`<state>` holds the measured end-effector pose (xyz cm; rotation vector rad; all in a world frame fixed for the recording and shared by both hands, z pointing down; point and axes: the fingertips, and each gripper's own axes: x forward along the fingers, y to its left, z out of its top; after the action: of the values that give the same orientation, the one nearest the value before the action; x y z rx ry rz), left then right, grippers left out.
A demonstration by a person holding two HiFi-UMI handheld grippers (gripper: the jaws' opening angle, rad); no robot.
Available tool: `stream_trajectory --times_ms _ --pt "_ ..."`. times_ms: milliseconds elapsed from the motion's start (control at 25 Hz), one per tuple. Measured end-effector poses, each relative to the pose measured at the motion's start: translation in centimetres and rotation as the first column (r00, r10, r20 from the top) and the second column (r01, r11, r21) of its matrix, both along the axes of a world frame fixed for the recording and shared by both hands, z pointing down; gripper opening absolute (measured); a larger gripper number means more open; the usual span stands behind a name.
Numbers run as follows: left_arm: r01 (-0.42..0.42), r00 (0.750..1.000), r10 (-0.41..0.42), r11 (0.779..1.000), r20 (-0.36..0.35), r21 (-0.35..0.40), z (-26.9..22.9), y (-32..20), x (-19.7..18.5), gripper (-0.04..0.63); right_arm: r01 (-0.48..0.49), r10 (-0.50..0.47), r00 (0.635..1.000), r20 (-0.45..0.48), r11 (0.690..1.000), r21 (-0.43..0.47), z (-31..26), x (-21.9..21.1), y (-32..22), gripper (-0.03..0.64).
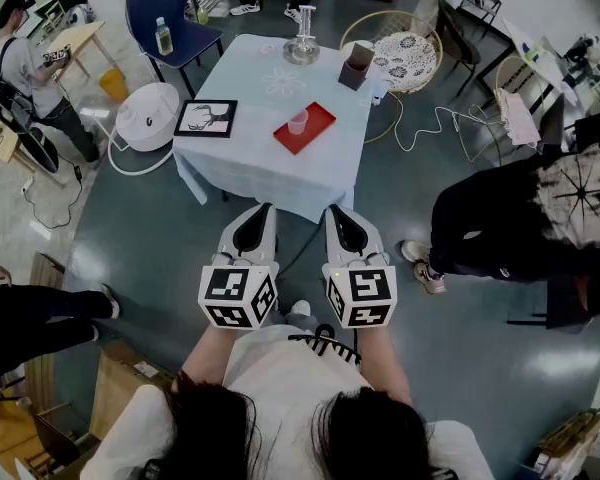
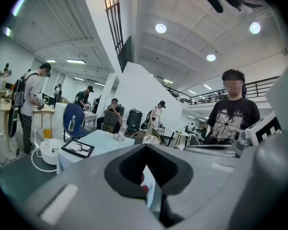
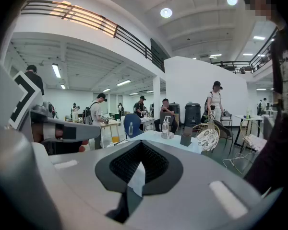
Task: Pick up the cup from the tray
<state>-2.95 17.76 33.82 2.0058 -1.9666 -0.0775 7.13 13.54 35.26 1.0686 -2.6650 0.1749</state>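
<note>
White table (image 1: 260,160), red tray (image 1: 321,117), framed picture (image 1: 206,118), glass vase (image 1: 302,44)

Left claw (image 2: 145,152): jaws together, nothing gripped. A sliver of red tray (image 2: 144,189) shows through their opening. White-clothed tabletop (image 2: 105,142) at 10 o'clock carries a black picture frame (image 2: 78,148) (lying flat) and a glass vase (image 2: 121,130). Person in black T-shirt (image 2: 233,121) at 2 o'clock.

In your left gripper view, only a red sliver of the tray (image 2: 144,189) peeks through at 6 o'clock; the cup (image 1: 298,121) stays hidden there.
</note>
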Motion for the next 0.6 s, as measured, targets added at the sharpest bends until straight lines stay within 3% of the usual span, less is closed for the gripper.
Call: stream_trajectory --times_ms 600 --pt "-0.018 0.999 0.019 1.000 0.038 -0.009 0.0 0.6 2.0 0.000 -0.007 0.007 1.000 -0.002 1.000 -0.006 0.3 1.7 0.9 0.025"
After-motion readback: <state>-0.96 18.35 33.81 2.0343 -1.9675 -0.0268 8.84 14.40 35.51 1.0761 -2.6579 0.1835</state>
